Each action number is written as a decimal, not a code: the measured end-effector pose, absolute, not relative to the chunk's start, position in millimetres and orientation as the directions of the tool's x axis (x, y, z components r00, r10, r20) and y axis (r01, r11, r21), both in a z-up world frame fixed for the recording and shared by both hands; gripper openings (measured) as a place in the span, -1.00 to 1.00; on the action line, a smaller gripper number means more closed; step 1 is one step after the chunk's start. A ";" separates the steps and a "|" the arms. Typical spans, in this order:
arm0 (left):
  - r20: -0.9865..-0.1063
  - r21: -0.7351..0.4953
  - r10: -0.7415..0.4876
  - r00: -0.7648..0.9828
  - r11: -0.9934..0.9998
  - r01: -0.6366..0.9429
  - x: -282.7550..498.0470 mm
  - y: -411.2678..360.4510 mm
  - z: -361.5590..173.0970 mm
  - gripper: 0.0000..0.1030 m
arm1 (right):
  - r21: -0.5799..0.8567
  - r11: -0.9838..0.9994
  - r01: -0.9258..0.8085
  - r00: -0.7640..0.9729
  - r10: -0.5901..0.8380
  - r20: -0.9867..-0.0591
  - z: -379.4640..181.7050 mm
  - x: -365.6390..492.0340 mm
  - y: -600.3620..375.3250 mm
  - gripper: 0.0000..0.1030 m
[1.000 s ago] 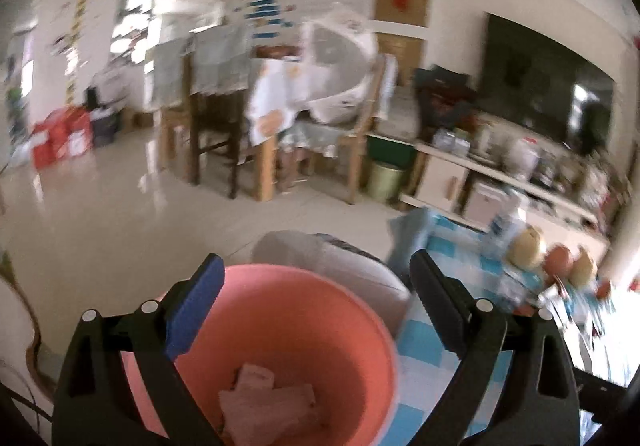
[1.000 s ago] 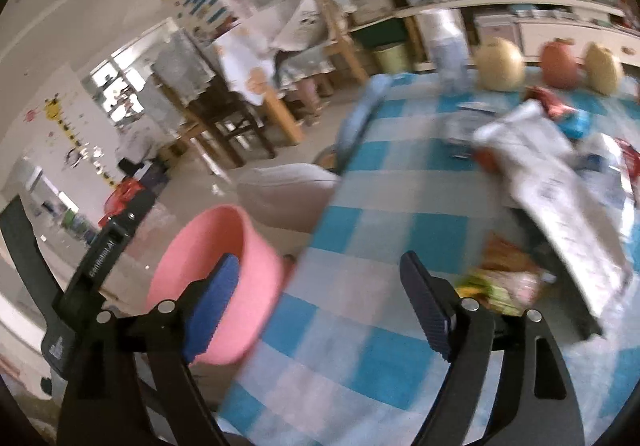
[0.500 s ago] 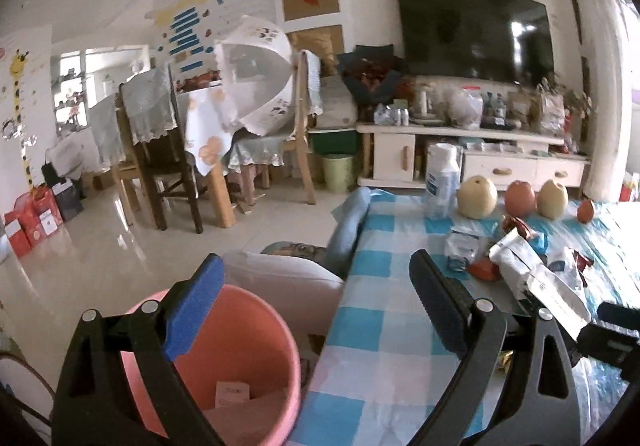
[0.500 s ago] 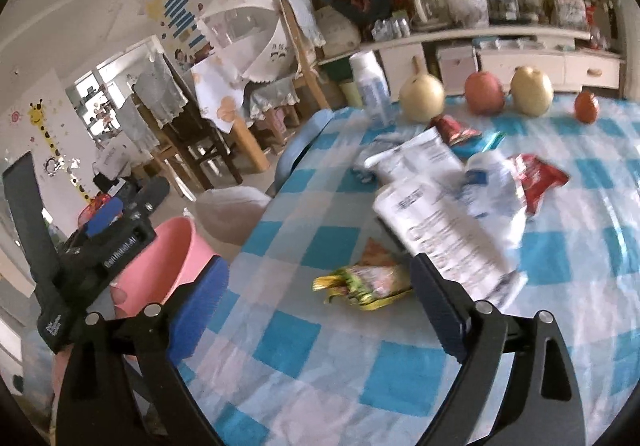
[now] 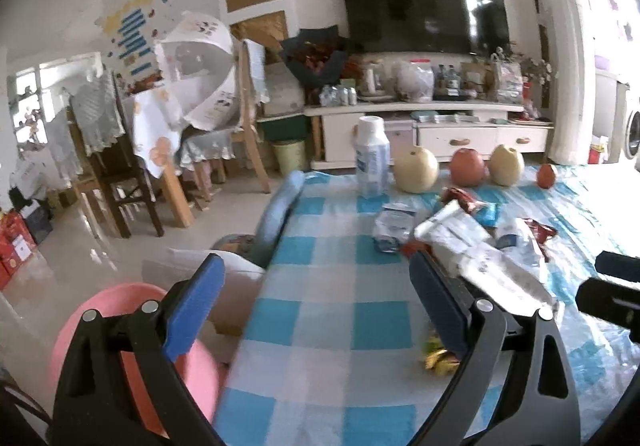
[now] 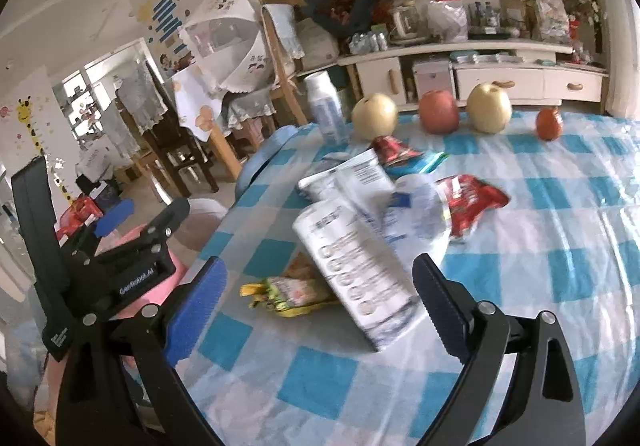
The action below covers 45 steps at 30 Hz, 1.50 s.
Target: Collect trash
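Right gripper [image 6: 316,302] hangs over the bench with its jaws spread wide, nothing between them, nothing touched; one finger carries a blue ribbed pad, the other a dark one. Left gripper [image 5: 316,306] sits out at the bench's near edge, jaws equally wide and empty, above the gap between the cloth and a pink plastic bucket [image 5: 100,310] on the floor. The trash lies in a loose heap mid-bench: a flattened white carton [image 6: 356,266] with grey print, tilted across a crumpled yellow-green snack wrapper [image 6: 288,292], a shiny red foil packet [image 6: 470,202] just beside it, and a teal wrapper [image 6: 420,162] further back. The bench wears a blue-and-white checked cloth [image 6: 560,246] under glossy clear plastic. Along the far edge stand a white plastic bottle [image 6: 326,112], two pale round pears [image 6: 374,116], a red apple [image 6: 439,111] and a small orange-red fruit [image 6: 549,124]. Beyond: a black television [image 5: 424,6], a cream cabinet [image 5: 440,126], wooden chairs [image 5: 120,174] on shiny tile.
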<state>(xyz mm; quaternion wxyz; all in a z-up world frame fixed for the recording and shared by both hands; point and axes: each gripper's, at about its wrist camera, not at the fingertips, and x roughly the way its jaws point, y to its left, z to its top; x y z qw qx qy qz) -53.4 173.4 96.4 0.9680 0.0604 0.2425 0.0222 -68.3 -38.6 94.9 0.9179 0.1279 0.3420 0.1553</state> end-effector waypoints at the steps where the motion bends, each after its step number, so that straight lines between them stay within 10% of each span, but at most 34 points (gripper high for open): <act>1: -0.475 0.118 0.059 0.878 0.993 -0.003 -52.2 169.4 95.2 0.83 | 0.341 0.920 -0.192 0.720 0.369 -0.588 94.9 -68.3 -42.3 0.81; 24: -0.633 -0.167 -0.252 0.732 0.968 0.189 -25.8 87.5 59.3 0.80 | 0.325 0.945 -0.046 0.684 0.267 -0.679 73.9 -26.5 -138.5 0.81; 45: -0.741 -0.154 -0.169 0.650 0.985 0.081 8.4 46.8 25.3 0.54 | 0.391 0.919 0.046 0.594 0.290 -0.750 21.7 40.1 -167.7 0.80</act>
